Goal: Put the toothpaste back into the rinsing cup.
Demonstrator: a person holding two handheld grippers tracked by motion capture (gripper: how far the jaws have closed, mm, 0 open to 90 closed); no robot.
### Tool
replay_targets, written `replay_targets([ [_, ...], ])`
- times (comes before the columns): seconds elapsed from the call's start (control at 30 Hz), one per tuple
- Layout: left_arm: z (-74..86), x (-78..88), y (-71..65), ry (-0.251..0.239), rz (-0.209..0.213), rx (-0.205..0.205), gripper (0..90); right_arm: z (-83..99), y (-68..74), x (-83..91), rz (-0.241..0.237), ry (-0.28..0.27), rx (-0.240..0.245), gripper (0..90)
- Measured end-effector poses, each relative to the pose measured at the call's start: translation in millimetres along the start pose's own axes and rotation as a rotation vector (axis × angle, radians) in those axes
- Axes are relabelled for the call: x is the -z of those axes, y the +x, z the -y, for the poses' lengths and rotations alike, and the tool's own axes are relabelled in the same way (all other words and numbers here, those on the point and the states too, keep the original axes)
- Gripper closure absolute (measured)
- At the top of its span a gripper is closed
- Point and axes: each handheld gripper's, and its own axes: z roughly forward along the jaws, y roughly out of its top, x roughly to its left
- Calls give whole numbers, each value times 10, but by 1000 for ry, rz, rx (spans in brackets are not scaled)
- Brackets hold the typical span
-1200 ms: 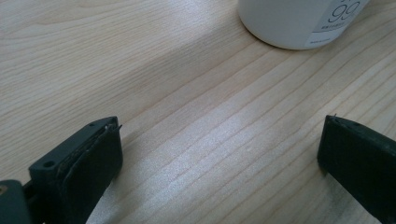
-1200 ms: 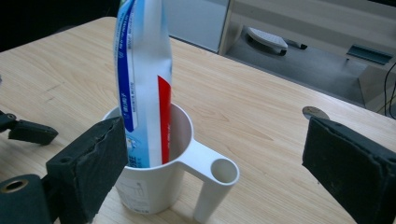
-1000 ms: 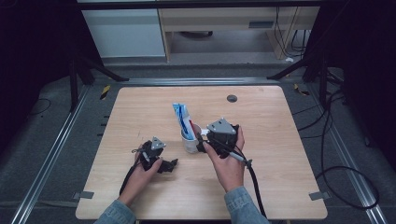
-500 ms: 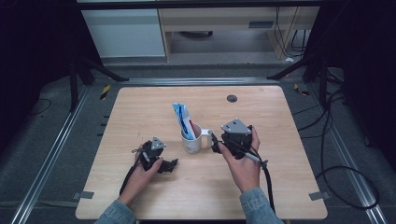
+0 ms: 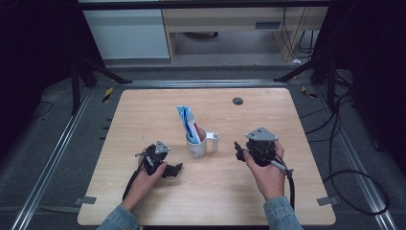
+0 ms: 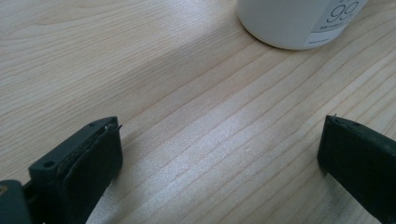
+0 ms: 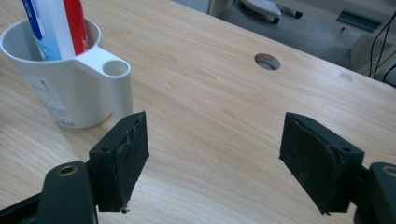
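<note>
Since the earlier frame the right tongs (image 5: 238,149) have drawn back from the cup (image 5: 197,143) toward the right side of the desk (image 5: 143,105), and their jaws have just been closing a little; nothing is between them, and they are spread with bare wood in the gap. Left tongs (image 5: 177,168) have kept their place near the cup, low on the desk, jaws spread wide and empty; the cup stands upright in the middle of the desk, its handle (image 7: 116,79) toward the right tongs, apart from both; a tube (image 5: 187,123) leans inside it.
</note>
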Motion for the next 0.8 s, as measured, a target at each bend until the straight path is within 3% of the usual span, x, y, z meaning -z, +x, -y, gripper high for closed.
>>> replay_targets([
  [0.17, 0, 0, 0, 0, 0, 0, 0, 110, -147, -33, -35, 48, -4, 169],
  [0.37, 0, 0, 0, 0, 0, 0, 0, 268, -292, -109, -41, 137, -50, 78],
  [0.67, 0, 0, 0, 0, 0, 0, 0, 550, -499, -220, -85, 243, -97, 73],
  [0.8, 0, 0, 0, 0, 0, 0, 0, 674, -638, -258, -74, 261, -164, 75],
])
